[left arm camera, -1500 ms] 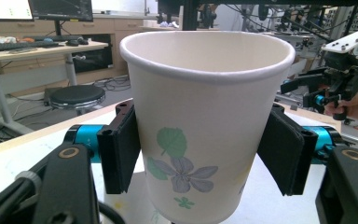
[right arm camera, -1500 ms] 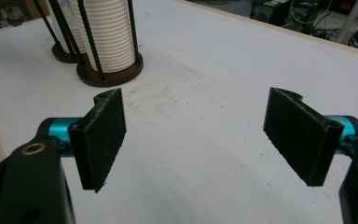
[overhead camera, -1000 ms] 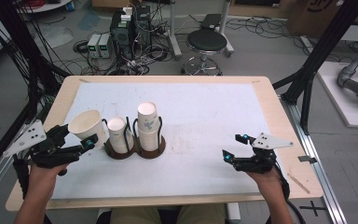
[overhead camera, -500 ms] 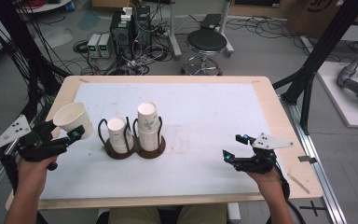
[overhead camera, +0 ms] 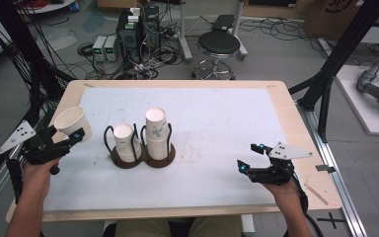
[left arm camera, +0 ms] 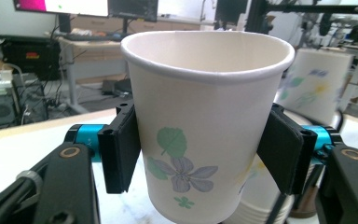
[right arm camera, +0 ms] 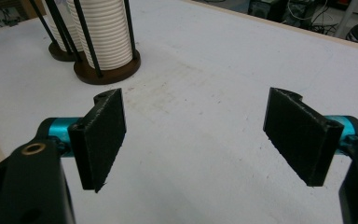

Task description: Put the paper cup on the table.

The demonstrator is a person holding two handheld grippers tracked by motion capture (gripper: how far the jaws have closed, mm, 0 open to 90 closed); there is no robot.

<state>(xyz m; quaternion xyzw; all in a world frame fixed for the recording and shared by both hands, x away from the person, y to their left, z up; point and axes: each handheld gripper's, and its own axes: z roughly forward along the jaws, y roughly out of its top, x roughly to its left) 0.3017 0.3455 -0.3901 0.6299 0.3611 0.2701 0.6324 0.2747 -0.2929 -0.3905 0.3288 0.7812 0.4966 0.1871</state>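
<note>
High view: white-topped table with a pale wooden rim carries two round dark wooden bases with black wire uprights, each holding a stack of white paper cups, left of centre. Left gripper sits at the table's left edge, jaws pinching a single white paper cup with a flower print, held clear of the stacks, mouth up and tilted. Right gripper hovers near the front right, jaws spread, nothing between them.
</note>
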